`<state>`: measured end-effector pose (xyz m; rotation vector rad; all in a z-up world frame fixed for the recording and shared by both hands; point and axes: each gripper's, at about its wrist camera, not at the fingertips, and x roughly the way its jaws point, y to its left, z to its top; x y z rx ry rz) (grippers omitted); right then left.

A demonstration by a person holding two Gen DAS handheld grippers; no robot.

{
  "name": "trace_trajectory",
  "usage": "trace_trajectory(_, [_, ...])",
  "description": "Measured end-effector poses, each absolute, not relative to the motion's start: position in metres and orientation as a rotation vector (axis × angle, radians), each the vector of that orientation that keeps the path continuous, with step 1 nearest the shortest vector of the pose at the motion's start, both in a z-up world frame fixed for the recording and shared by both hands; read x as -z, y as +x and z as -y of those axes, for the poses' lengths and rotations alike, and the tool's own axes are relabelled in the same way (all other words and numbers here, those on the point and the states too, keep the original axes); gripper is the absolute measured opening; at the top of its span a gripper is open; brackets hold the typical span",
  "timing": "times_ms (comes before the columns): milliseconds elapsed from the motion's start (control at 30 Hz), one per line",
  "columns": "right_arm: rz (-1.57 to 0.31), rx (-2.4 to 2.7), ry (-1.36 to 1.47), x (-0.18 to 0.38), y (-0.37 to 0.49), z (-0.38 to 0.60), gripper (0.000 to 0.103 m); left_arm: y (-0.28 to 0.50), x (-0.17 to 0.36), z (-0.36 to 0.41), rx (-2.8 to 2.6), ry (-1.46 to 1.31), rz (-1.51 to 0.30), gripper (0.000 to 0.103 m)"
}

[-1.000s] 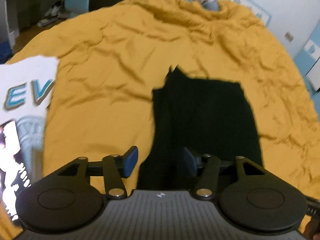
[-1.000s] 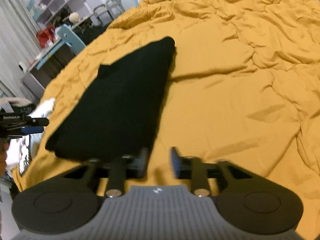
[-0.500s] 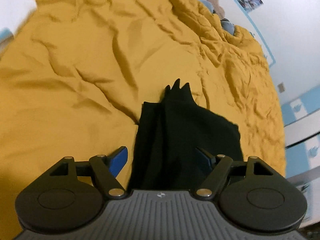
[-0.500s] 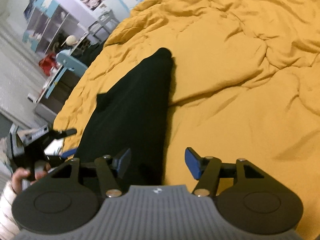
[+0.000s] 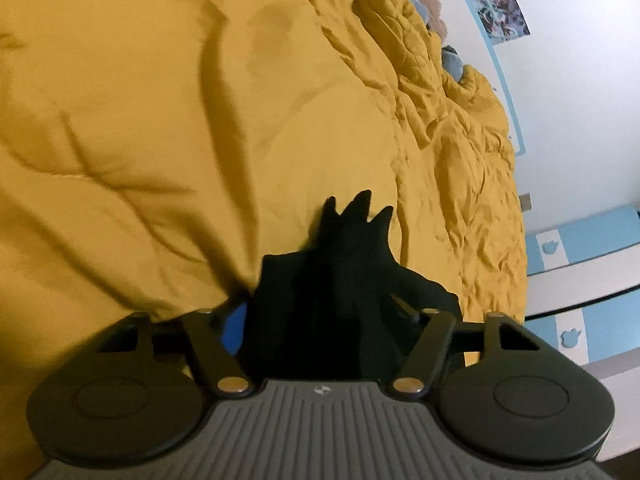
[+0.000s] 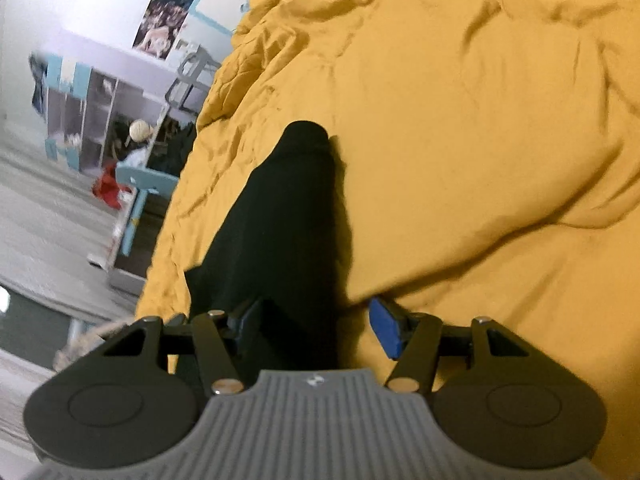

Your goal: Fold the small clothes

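A black garment (image 5: 340,280) lies on the yellow duvet (image 5: 160,120), folded into a narrow shape with pointed corners at its far end. My left gripper (image 5: 320,320) is open, low over the garment's near edge, with the cloth between its blue-padded fingers. In the right wrist view the same black garment (image 6: 280,220) runs away as a long strip. My right gripper (image 6: 316,320) is open and straddles its near end, with the right pad (image 6: 386,328) over the duvet (image 6: 480,140).
A stuffed toy (image 5: 436,20) lies at the far end of the bed. White and blue walls and a drawer front (image 5: 580,240) stand to the right. A shelf unit (image 6: 92,120) and a blue chair (image 6: 140,184) stand on the floor left of the bed.
Both grippers have dropped close to the garment and opened wider, now straddling its near edges. The white printed shirt at the left has gone out of the left wrist view.
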<state>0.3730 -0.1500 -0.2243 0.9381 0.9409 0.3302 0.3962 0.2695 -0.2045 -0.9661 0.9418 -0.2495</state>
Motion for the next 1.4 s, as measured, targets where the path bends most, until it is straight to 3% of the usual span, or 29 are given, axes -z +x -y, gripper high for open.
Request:
trace_trajectory(100, [-0.935,-0.337,1.019,0.234,0.381,0.151,0.049,0.398,0.201,-0.263,0.237,-0.910,-0.943,0.051])
trace_trajectory(133, [-0.935,-0.339,1.040,0.236,0.384,0.151,0.043,0.398,0.199,-0.262,0.230,-0.897,-0.941,0.036])
trace_trajectory(167, [-0.936,-0.343,1.057,0.238,0.387,0.151,0.040,0.397,0.198,-0.263,0.224,-0.901,-0.936,0.029])
trace_trajectory(233, [-0.946,-0.337,1.049,0.235,0.391,0.149,0.021,0.392,0.192,-0.263,0.221,-0.894,-0.918,0.021])
trace_trajectory(267, [-0.942,-0.335,1.023,0.230,0.390,0.148,0.018,0.389,0.187,-0.262,0.225,-0.881,-0.904,0.019])
trace_trajectory(333, [-0.919,-0.337,0.971,0.217,0.385,0.146,0.011,0.383,0.173,-0.258,0.242,-0.866,-0.867,0.019])
trace_trajectory(500, [-0.837,-0.340,0.879,0.176,0.366,0.143,0.004,0.362,0.126,-0.239,0.259,-0.792,-0.783,0.018])
trace_trajectory(967, [-0.533,-0.427,0.696,0.038,0.239,0.178,0.003,0.258,0.010,-0.188,0.398,-0.758,-0.506,0.017])
trace_trajectory(1400, [-0.355,-0.366,0.601,-0.043,0.115,0.265,0.003,0.207,-0.034,-0.114,0.602,-0.683,-0.431,0.017])
